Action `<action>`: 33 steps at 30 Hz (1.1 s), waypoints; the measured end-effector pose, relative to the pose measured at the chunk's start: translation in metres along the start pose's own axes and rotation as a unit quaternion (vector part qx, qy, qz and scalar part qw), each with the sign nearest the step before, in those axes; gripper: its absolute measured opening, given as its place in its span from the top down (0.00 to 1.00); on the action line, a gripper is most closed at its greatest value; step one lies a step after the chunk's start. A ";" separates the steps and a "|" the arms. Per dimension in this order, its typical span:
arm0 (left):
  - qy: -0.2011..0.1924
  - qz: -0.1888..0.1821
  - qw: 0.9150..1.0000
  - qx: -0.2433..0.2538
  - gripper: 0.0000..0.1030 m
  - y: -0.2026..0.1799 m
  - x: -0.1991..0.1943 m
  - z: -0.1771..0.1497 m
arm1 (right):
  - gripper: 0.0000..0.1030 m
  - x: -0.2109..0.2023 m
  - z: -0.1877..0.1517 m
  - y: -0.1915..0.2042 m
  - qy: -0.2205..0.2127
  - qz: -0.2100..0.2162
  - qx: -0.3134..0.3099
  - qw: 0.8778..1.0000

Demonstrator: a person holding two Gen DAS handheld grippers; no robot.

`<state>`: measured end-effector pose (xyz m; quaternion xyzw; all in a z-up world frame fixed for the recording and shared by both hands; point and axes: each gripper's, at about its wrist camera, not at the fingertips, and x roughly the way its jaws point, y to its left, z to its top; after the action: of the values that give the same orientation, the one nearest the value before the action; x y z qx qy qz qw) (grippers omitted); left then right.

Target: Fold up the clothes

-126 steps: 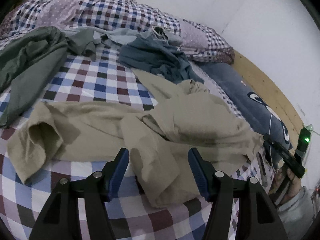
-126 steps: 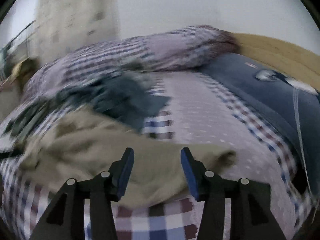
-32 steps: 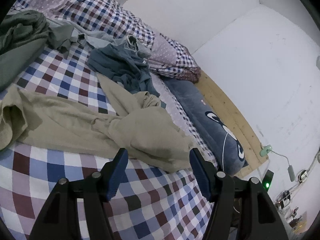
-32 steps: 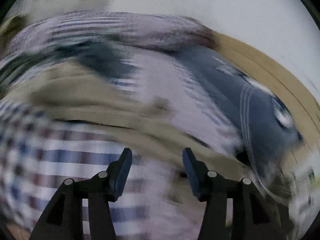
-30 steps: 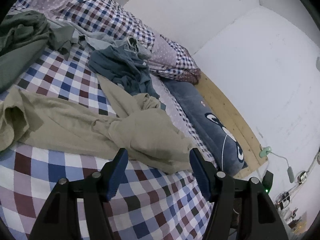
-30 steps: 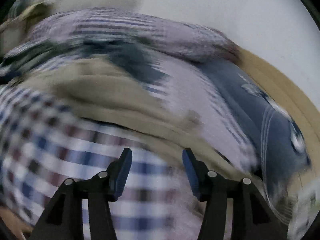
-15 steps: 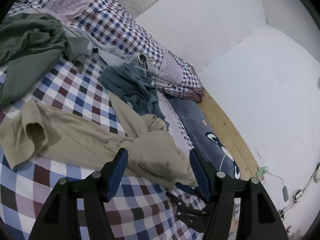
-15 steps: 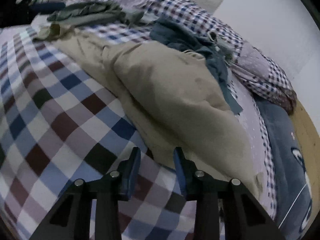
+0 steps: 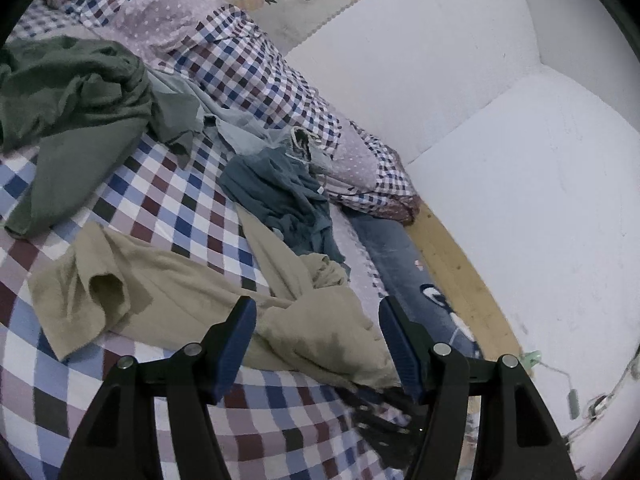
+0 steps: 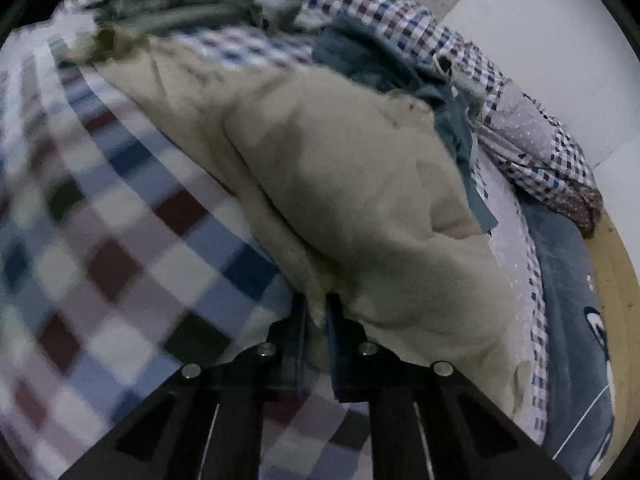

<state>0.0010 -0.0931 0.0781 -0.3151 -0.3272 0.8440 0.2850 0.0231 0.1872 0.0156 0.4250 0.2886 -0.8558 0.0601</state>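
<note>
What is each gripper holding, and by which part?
Right gripper: shut on the beige garment, at its near edge. Left gripper: open, holding nothing.

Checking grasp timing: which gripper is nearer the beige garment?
Right. The right gripper is shut on the beige garment at its near edge; the left gripper hovers open above it.

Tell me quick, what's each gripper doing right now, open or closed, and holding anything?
Left gripper: open, holding nothing, above the beige garment.
Right gripper: closed on an edge of the beige garment.
</note>
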 end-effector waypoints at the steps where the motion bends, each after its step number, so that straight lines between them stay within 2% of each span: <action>1: 0.000 0.012 1.000 0.015 0.34 -0.003 0.000 -0.001 | 0.92 -0.014 0.001 -0.002 -0.013 0.004 0.009 1.000; 5: 0.004 0.033 0.998 0.057 0.34 -0.014 0.004 -0.004 | 0.92 -0.070 0.004 -0.019 -0.063 0.008 0.046 0.997; 9: 0.006 0.052 0.993 0.103 0.34 -0.025 0.006 -0.010 | 0.92 -0.113 0.003 -0.043 -0.094 0.012 0.089 0.992; 16: 0.021 0.082 0.970 0.228 0.34 -0.056 0.021 -0.035 | 0.92 -0.162 -0.009 -0.069 -0.126 0.019 0.143 0.981; 21: 0.037 0.079 0.945 0.314 0.34 -0.080 0.036 -0.063 | 0.92 -0.197 -0.005 -0.065 -0.158 0.008 0.141 0.977; 24: 0.033 0.076 0.919 0.385 0.34 -0.100 0.039 -0.088 | 0.93 -0.218 0.004 -0.061 -0.179 0.007 0.128 0.976; 28: 0.016 0.072 0.888 0.453 0.34 -0.121 0.040 -0.110 | 0.93 -0.242 0.016 -0.056 -0.201 0.009 0.116 0.973; 33: -0.012 0.062 0.864 0.500 0.34 -0.141 0.033 -0.127 | 0.93 -0.258 0.022 -0.050 -0.213 0.011 0.108 0.971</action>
<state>0.1099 0.0650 0.0946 -0.1401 0.1554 0.9139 0.3479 0.1530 0.1798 0.2452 0.2401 0.1700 -0.9521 0.0833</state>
